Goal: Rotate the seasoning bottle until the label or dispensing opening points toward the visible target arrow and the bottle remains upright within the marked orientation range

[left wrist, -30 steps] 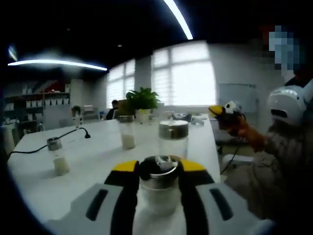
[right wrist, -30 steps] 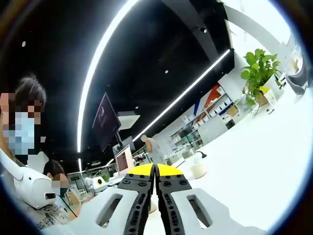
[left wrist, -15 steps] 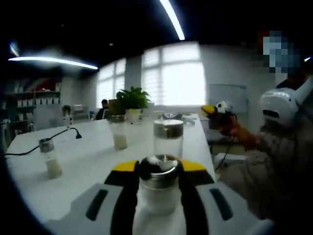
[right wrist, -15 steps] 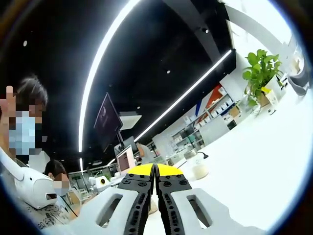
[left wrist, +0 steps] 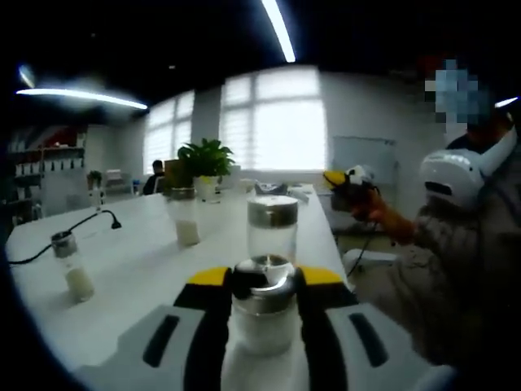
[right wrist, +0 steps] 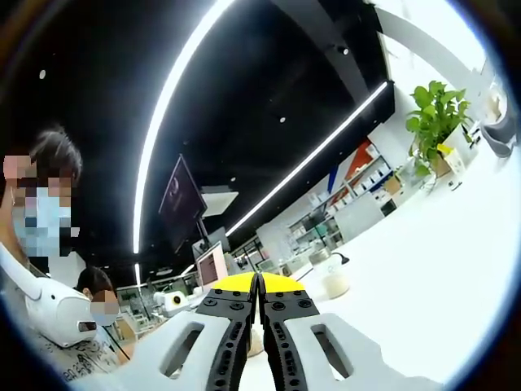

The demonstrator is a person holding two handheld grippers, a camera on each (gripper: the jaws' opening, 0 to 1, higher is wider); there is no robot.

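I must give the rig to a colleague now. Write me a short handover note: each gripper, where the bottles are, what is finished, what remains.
Left gripper: jaws shut on the seasoning bottle, upright on the white table.
Right gripper: jaws shut, holding nothing, raised off the table.
Other bottles: a tall one just behind the held one, one farther back, one at far left.
Done: bottle gripped.
Left: no target arrow or marks are visible, so I cannot judge the orientation; find them, finish turning, release upright.
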